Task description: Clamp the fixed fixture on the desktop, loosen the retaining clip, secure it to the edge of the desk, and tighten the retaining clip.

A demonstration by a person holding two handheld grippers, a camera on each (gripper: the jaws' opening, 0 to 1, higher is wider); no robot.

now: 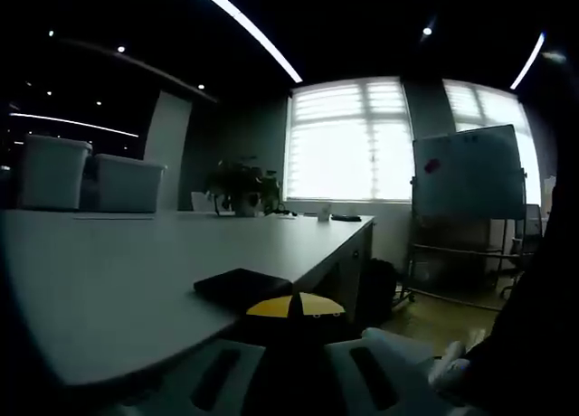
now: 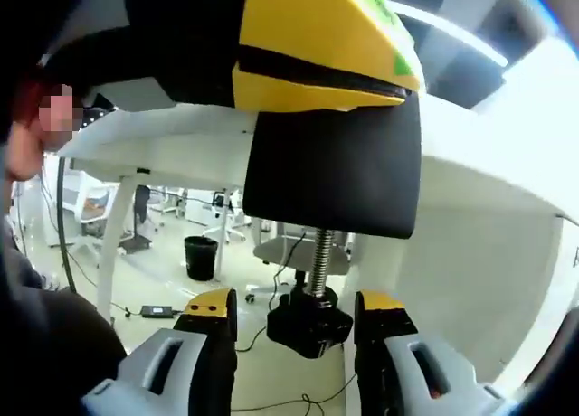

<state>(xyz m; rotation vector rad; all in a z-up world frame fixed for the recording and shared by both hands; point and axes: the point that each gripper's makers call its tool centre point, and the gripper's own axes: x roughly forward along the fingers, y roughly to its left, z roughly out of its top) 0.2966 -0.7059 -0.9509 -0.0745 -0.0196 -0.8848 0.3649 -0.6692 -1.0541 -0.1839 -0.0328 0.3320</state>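
Left gripper view: my left claw (image 1: 294, 366) sits nearest, its two pale jaws rising from the bottom and pressed on the dark body of the clamp (image 1: 294, 309), whose yellow top shows just above them. The clamp's flat black pad (image 1: 241, 286) lies on the desk (image 1: 109, 271) at its near edge. Farther along the desk stand two white bins (image 1: 86, 174) and a potted plant (image 1: 242, 185). A whiteboard (image 1: 469, 174) stands by the bright windows (image 1: 351, 140).

Right gripper view: my right claw (image 2: 295, 339) is nearest, yellow-tipped jaws spread either side of the black knob (image 2: 308, 326), close beside it but I cannot tell if they touch. A threaded screw (image 2: 319, 262) runs from the knob up to a black plate (image 2: 333, 167) beneath the desk's underside (image 2: 181, 140). The clamp's yellow body (image 2: 312, 50) sits above. Beyond, a black bin (image 2: 200, 256) stands on the floor.
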